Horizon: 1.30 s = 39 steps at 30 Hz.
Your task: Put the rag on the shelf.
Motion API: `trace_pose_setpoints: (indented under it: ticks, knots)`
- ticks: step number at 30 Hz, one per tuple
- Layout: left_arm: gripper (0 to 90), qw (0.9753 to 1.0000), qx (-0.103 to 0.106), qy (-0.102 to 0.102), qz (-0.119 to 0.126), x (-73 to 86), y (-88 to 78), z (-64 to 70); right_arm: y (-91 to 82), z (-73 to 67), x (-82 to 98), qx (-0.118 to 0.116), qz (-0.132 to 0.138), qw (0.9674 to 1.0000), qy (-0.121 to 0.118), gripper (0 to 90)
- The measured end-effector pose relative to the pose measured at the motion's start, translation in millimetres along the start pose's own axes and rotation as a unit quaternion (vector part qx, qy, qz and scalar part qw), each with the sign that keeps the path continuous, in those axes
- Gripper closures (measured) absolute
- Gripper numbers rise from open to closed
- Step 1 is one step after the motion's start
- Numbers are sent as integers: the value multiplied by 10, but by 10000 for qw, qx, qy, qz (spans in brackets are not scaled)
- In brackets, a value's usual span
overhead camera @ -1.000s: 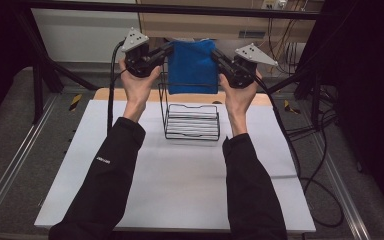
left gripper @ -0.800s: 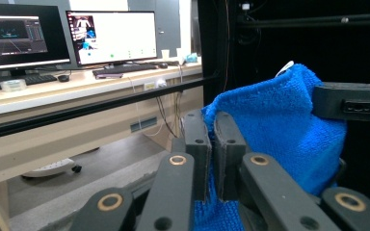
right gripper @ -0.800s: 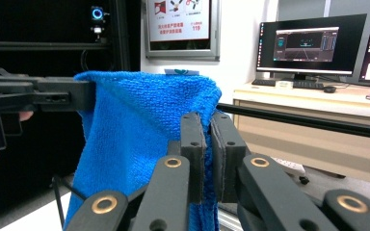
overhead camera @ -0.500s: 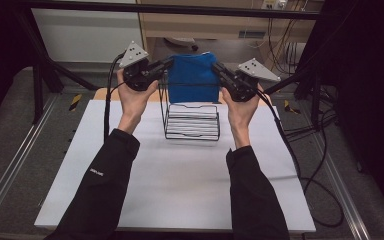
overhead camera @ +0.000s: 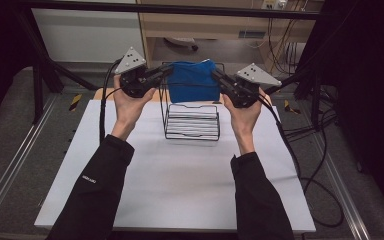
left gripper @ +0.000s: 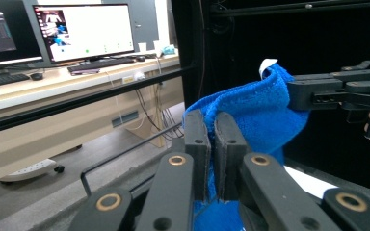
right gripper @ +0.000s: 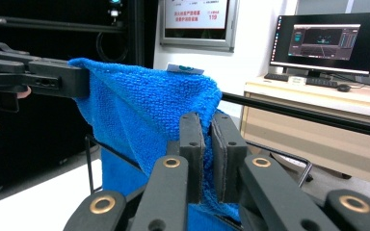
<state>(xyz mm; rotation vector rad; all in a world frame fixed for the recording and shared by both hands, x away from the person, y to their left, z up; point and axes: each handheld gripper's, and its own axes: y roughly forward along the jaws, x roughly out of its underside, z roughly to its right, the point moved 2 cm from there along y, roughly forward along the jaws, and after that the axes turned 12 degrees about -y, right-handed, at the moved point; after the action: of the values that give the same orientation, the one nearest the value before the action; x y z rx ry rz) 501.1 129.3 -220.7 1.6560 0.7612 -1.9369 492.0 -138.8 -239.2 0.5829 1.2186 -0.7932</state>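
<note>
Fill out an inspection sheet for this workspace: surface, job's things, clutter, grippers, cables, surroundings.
Surface: white table top, bare around the rack.
Job's things: blue towel held stretched above the far edge of the black wire rack.
Clutter: nothing seen.
Grippers: left gripper and right gripper each shut on an upper corner of the towel.
Cables: black cables trail from both grippers; more lie on the floor at the right.
Surroundings: desks with monitors, black frame bars.

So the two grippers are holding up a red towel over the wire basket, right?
Not quite: the towel is blue, not red, as the high view shows. The left gripper and the right gripper each pinch a top corner of it, holding it up over the wire basket.
</note>
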Motion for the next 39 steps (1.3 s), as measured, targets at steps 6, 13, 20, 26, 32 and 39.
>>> trace_pose_setpoints:
  ticks: [6, 13, 20, 26, 32, 39]
  knots:
    - [852, 9997, 20, 131, -198, 61, -52, 91, -54, -7, 44, -56, -109, 9999, -71, 843]
    - [845, 9992, 4, 78, -404, 166, -80, 143, -72, -43, 76, -117, -245, 9994, -231, 841]
    - [838, 9980, -13, 34, -624, 271, -72, 159, -79, -30, 126, -221, -367, 9987, -268, 808]
    - [851, 9972, -76, 75, -742, 348, -29, 184, -121, -2, 120, -262, -462, 9985, -135, 677]
    - [855, 9965, -125, 160, -811, 398, -2, 213, -202, 6, 83, -387, -474, 9981, -57, 599]
    - [856, 9959, -159, 193, -867, 438, 24, 225, -335, 14, -28, -492, -154, 9985, 186, 502]
